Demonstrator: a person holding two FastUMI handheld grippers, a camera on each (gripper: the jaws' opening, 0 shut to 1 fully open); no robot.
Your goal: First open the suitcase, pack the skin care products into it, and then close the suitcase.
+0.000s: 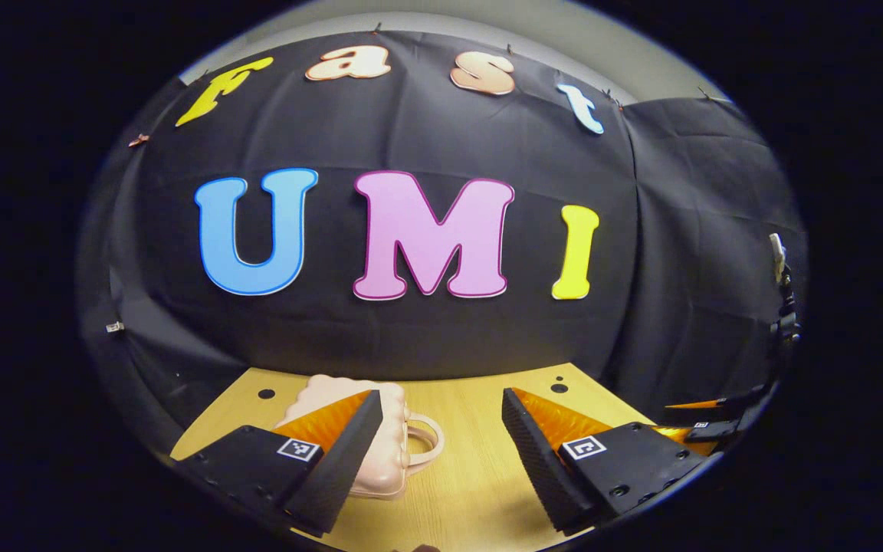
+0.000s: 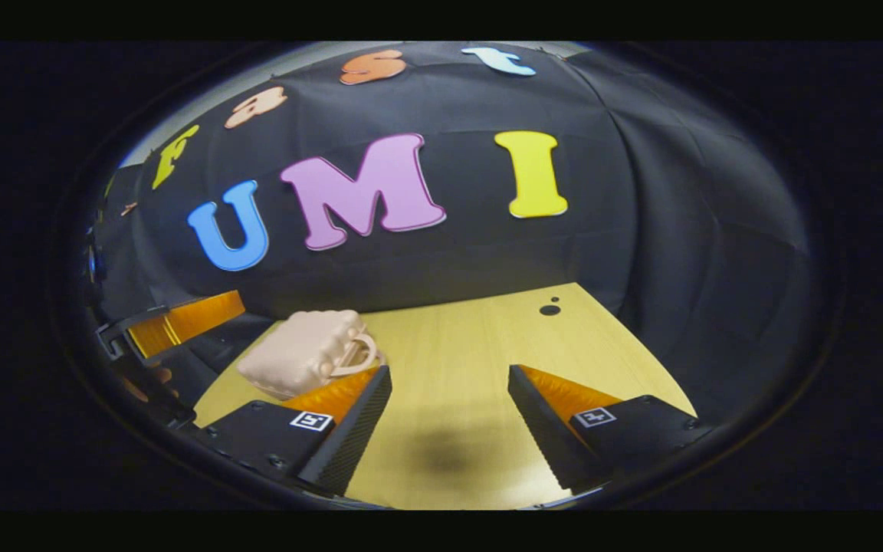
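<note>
Your left gripper [image 1: 438, 452] is spread wide and holds nothing; the one suitcase [image 1: 388, 452], shut with its handle toward the middle of the table [image 1: 472, 491], lies just behind your left finger [image 1: 342, 460], partly hidden by it. Your right gripper [image 2: 449, 422] is likewise wide and empty over bare wood, with the suitcase [image 2: 303, 360] beyond its left finger, toward the table's left edge. Open tabletop runs on to the back edge, where two dark holes [image 2: 549, 308] sit near the wall.
</note>
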